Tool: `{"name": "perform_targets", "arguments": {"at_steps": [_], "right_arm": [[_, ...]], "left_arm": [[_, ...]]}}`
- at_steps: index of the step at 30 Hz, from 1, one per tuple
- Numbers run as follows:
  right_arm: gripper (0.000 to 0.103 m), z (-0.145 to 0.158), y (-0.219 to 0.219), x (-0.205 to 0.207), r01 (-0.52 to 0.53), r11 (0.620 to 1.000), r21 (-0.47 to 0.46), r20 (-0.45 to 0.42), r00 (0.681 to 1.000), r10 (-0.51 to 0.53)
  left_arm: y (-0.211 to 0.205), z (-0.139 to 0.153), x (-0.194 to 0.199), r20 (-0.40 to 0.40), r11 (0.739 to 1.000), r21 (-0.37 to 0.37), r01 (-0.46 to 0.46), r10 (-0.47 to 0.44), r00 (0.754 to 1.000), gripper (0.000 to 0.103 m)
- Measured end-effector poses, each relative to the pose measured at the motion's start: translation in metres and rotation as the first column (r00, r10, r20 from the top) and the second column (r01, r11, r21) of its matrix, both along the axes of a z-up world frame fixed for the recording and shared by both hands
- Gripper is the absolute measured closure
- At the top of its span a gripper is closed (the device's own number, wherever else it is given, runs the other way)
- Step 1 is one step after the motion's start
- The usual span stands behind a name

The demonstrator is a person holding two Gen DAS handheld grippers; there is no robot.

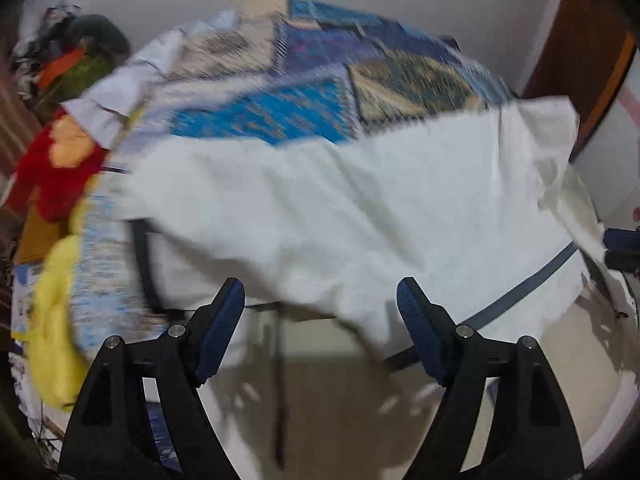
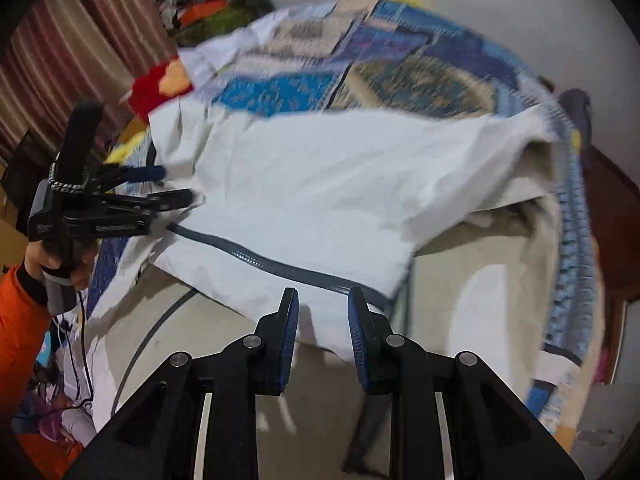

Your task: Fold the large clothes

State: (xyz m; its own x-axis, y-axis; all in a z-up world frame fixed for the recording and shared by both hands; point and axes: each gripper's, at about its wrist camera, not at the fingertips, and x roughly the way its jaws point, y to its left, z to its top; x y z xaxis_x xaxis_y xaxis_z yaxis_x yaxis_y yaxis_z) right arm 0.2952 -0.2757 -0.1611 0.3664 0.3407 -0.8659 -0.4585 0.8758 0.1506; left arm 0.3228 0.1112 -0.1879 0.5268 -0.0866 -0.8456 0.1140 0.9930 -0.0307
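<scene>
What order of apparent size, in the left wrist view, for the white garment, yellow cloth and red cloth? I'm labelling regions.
1. white garment, by far the largest.
2. yellow cloth.
3. red cloth; close to the yellow, and blur makes that order unsure.

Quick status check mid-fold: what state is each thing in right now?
left gripper: jaws wide apart, nothing between them.
right gripper: jaws narrowly apart, white cloth edge at the tips; grip unclear.
white garment: partly folded over itself, spread on the bed.
patchwork bedspread: spread flat beneath.
</scene>
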Motion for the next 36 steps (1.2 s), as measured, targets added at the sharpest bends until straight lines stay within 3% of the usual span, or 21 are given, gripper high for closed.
{"name": "perform_targets", "arguments": {"at_steps": [6,13,21,26,29,32,36], "right_arm": [[0.082,0.035,-0.056,-0.048,0.109,0.994,0.013,0.075,0.991,-0.109],[0.082,0.034,-0.096,-0.113,0.231,0.973,0.014,0.049,0.972,-0.231],[0.082,0.011,-0.126,-0.192,0.358,0.931,0.074,-0.022,0.934,-0.358],[0.081,-0.011,-0.12,-0.204,0.345,0.937,-0.059,-0.028,0.937,-0.347],[0.082,-0.034,-0.12,-0.203,0.348,0.93,-0.117,-0.052,0.933,-0.356],[0.081,-0.043,-0.128,-0.204,0.374,0.925,-0.067,-0.068,0.923,-0.378],[0.081,-0.047,-0.132,-0.205,0.376,0.926,-0.039,-0.075,0.923,-0.378]], "left_arm": [[0.063,0.026,-0.048,0.021,0.997,0.024,-0.078,0.077,0.997,0.021],[0.123,0.003,-0.114,-0.101,0.986,-0.047,-0.16,0.154,0.983,0.021],[0.133,-0.067,-0.186,-0.29,0.951,-0.185,-0.248,0.189,0.938,0.021],[0.125,-0.099,-0.205,-0.363,0.922,-0.252,-0.294,0.192,0.912,0.021],[0.116,-0.105,-0.209,-0.354,0.934,-0.23,-0.274,0.182,0.917,0.021],[0.113,-0.104,-0.211,-0.345,0.936,-0.23,-0.266,0.177,0.922,0.019],[0.121,-0.108,-0.211,-0.363,0.91,-0.292,-0.294,0.178,0.914,0.015]]}}
